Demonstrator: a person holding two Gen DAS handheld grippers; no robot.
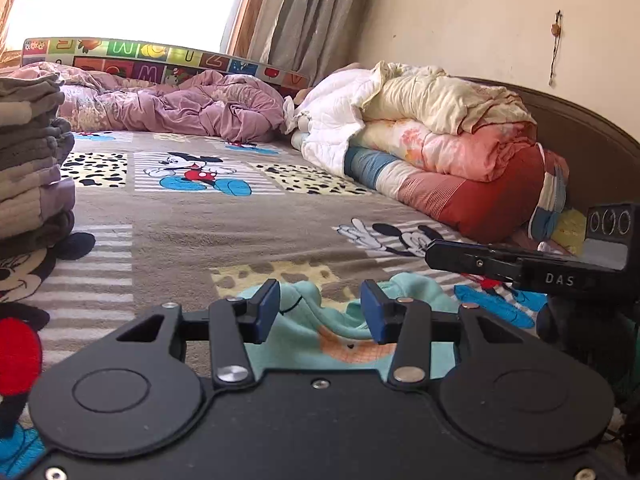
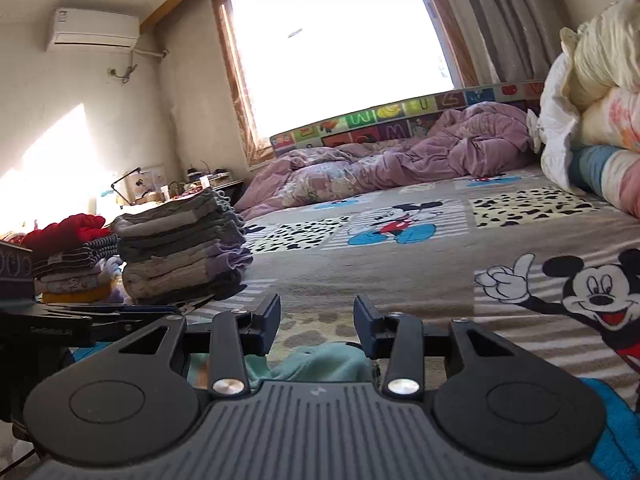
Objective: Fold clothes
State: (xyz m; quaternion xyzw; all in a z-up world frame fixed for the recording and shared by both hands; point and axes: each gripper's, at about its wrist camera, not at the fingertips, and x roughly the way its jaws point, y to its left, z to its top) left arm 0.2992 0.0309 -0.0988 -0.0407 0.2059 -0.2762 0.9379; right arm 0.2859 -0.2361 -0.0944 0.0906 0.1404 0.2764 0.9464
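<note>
Black left gripper [image 1: 320, 312] and right gripper [image 2: 316, 328], jaws parted and empty, hover over a crumpled mint-green garment [image 1: 320, 328] on the Mickey Mouse blanket [image 1: 180, 236], apparently next for the folded stack [image 2: 180, 248].

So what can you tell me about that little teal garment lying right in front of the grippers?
The teal garment looks like soft fleece, small and crumpled, not yet folded. An orange patch with a checked pattern shows on it, plus a thin dark line like a stitched detail. It lies bunched on the Mickey blanket, partly hidden behind the left gripper, whose blue pads stand apart around it. The right-wrist view shows only a rumpled teal edge.
</note>
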